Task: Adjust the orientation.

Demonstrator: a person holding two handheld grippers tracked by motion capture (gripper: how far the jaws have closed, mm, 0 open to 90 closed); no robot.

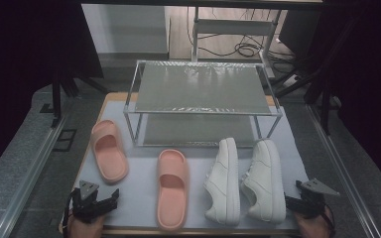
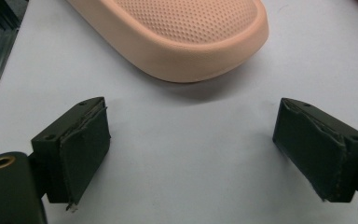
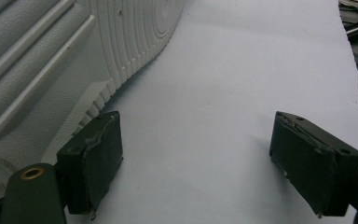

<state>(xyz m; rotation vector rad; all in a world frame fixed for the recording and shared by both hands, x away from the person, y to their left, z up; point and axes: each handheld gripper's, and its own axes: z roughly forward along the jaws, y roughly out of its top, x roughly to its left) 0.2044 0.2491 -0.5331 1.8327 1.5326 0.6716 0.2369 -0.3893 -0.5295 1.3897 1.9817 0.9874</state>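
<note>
Two pink slides lie on the pale mat: the left slide (image 1: 108, 150) near the rack's left leg, the second slide (image 1: 172, 187) at the middle front. Two white sneakers stand to their right, one (image 1: 223, 180) beside the other (image 1: 264, 179). My left gripper (image 1: 110, 199) rests at the front left corner, open, with bare mat between its pads; the heel of the left slide (image 2: 186, 35) lies just ahead of it. My right gripper (image 1: 291, 202) sits at the front right, open, its left pad (image 3: 95, 158) close beside the right sneaker's heel (image 3: 51, 65).
A two-tier metal shoe rack (image 1: 203, 101) stands at the back of the mat, both shelves bare. Aluminium rails (image 1: 34, 163) run along both sides of the table. Cables lie on the floor behind the rack.
</note>
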